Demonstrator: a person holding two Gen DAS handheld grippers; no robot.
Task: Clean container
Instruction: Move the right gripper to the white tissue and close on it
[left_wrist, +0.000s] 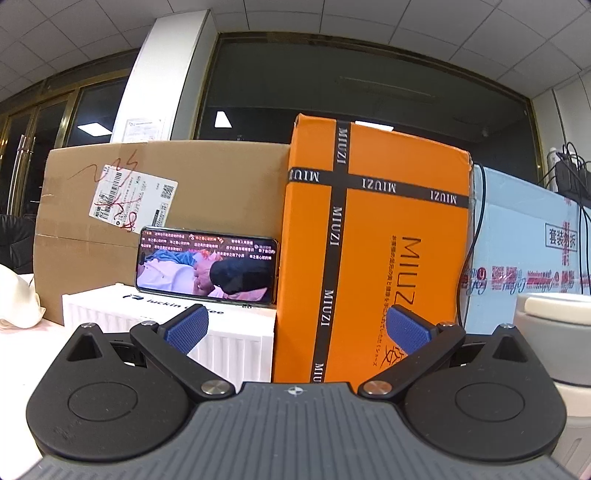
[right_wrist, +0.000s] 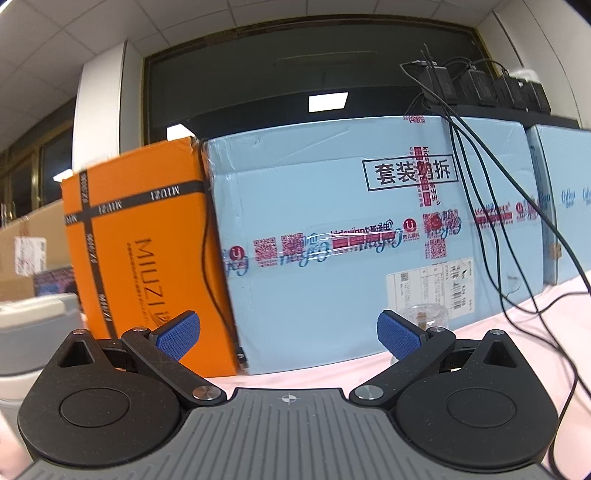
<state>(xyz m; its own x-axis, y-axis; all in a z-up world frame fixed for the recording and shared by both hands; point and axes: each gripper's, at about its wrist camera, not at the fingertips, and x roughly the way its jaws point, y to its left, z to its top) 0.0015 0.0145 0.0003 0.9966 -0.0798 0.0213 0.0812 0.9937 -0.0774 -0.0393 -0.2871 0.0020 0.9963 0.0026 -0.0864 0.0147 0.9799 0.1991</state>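
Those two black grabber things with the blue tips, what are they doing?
Nothing is being held yet. A person has one tool in each hand, and both the left tool and the right tool are open and empty, pointing at a row of boxes: an orange box and a light blue box. A grey and white container sits off to the side between them, untouched. A phone playing a video leans on a white box.

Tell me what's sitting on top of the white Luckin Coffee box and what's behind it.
A phone lies on its long edge on the white box, screen playing video. It leans back against the brown cardboard box right behind. The orange box stands beside it. Anything behind the cardboard is hidden.
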